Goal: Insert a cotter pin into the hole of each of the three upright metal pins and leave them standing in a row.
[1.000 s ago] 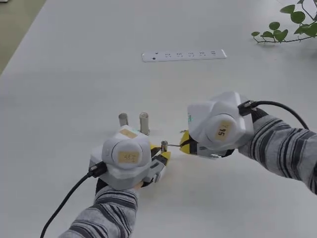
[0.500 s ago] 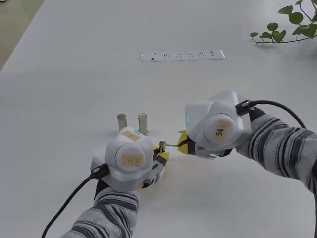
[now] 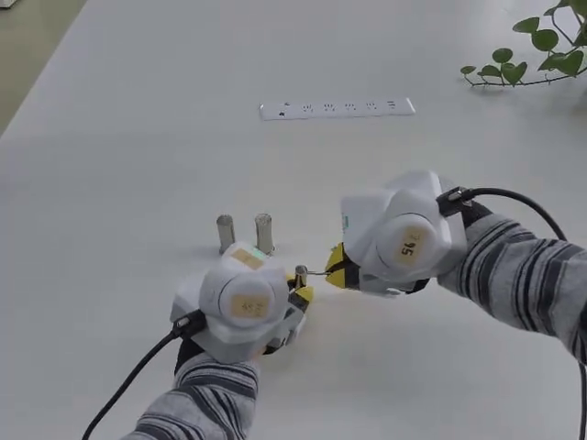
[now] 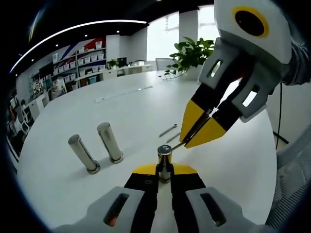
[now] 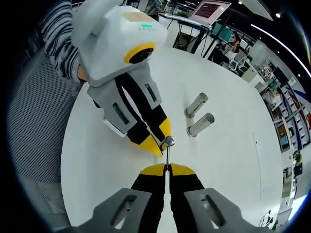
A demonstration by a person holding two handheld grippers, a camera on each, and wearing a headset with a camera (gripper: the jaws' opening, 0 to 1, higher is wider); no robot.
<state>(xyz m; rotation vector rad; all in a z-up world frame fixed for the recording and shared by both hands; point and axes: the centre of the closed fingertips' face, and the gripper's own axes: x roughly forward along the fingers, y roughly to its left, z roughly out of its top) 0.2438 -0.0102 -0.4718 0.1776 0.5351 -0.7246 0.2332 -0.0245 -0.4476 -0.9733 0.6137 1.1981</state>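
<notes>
We record a plain white tabletop point(image 3: 138, 137). On it lies a flat white plastic power strip point(image 3: 337, 108) with dark socket holes. Right of the strip: a plant with glossy green leaves point(image 3: 541, 41). On our side of the strip:
- three dull silver metal pins point(image 3: 264, 231)
- one thin silver wire cotter pin point(image 5: 167, 154)
- the left gripper point(image 3: 298, 291) and right gripper point(image 3: 332, 268), both white-shelled, with black jaws tipped yellow and pale yellow labels
- black cables point(image 3: 138, 376)
- fabric sleeves point(image 3: 523, 275) striped light grey and dark grey
</notes>
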